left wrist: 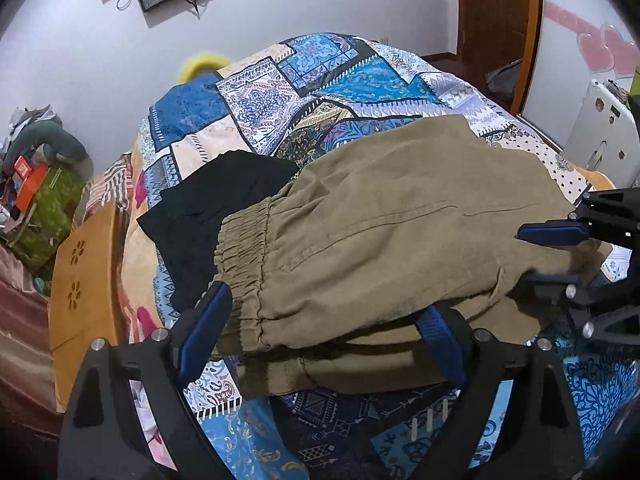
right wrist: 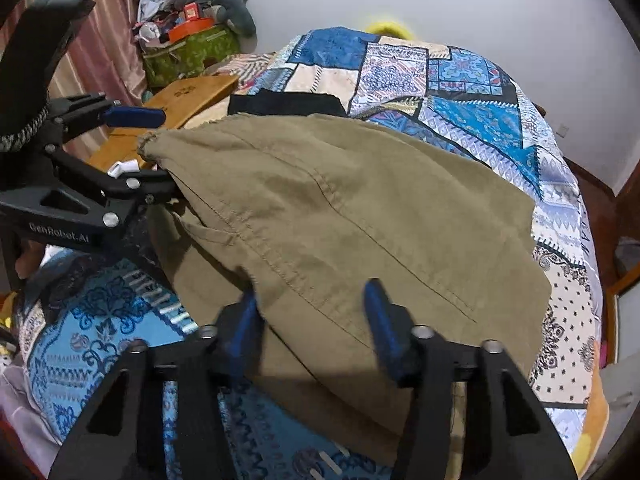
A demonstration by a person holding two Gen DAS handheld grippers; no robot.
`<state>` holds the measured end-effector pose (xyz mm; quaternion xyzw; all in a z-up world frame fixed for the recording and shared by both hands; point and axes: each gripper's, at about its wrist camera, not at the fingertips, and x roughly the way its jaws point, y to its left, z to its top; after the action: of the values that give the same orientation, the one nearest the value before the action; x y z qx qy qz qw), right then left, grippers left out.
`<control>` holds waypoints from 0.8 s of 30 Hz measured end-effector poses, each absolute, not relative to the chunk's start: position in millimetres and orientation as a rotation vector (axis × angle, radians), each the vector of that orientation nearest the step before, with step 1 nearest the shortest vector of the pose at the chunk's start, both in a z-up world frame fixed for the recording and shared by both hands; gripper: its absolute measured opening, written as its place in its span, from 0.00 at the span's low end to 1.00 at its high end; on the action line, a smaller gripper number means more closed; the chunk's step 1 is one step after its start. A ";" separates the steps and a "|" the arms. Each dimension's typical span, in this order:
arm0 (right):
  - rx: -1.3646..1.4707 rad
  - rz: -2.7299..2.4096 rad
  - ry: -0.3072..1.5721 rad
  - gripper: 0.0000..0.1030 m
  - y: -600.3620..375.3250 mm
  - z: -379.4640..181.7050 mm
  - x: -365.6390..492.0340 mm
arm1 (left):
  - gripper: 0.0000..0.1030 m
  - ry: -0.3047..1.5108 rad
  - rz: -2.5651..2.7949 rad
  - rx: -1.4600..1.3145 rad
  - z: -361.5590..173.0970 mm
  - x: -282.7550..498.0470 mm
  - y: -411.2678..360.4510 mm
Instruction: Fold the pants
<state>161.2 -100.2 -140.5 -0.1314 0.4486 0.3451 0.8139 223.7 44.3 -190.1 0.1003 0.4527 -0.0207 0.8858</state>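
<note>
- Stool (left wrist: 86, 276), wooden, stands at the left edge of the bed (left wrist: 248, 108); clutter is heaped by the wall beyond it.
- Black cloth (left wrist: 216, 208) lies flat on the patchwork cover, its right side under the pants' waistband.
- Pants (left wrist: 380, 220), khaki, lie folded across the near part of the bed; the gathered waistband is to the left and the legs run right.
- Left gripper (left wrist: 320, 332) stands wide apart over the waistband end; its left finger sits beside the elastic and its right finger lies in the fold between cloth layers; the pads press on nothing.
- Right gripper (right wrist: 314, 320) sits at the pants' near right edge; jaws partly apart and blurred; a ridge of cloth rises between the fingers, but whether the pads pinch it I cannot tell.
</note>
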 end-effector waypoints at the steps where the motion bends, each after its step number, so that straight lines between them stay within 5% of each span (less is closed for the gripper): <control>1: -0.276 0.743 0.951 0.31 -100.6 -138.0 160.6 | 0.88 0.939 -0.047 0.206 -190.7 221.9 43.4; 6: -0.294 0.754 0.906 0.11 -97.0 -129.4 155.3 | 0.88 0.919 -0.073 0.236 -190.9 210.9 32.6; 11: -0.288 0.758 0.862 0.08 -98.4 -119.3 150.2 | 0.87 0.861 -0.062 0.355 -185.6 204.0 12.0; 13: -0.261 0.767 0.868 0.08 -101.0 -117.6 150.1 | 0.74 0.850 -0.052 0.370 -182.9 207.1 8.5; 15: -0.224 0.787 0.887 0.08 -102.5 -117.9 149.4 | 0.47 0.868 -0.066 0.355 -182.2 212.3 8.9; 17: -0.214 0.795 0.895 0.08 -102.8 -118.2 146.0 | 0.31 0.897 -0.104 0.328 -182.9 214.8 10.4; 24: -0.207 0.820 0.890 0.08 -103.7 -112.6 134.2 | 0.19 0.908 -0.170 0.299 -183.8 196.1 9.9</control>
<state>134.2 -103.7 -112.6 -0.0969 0.4175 0.3848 0.8174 196.1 9.9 -183.8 0.1438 0.4363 -0.0818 0.8845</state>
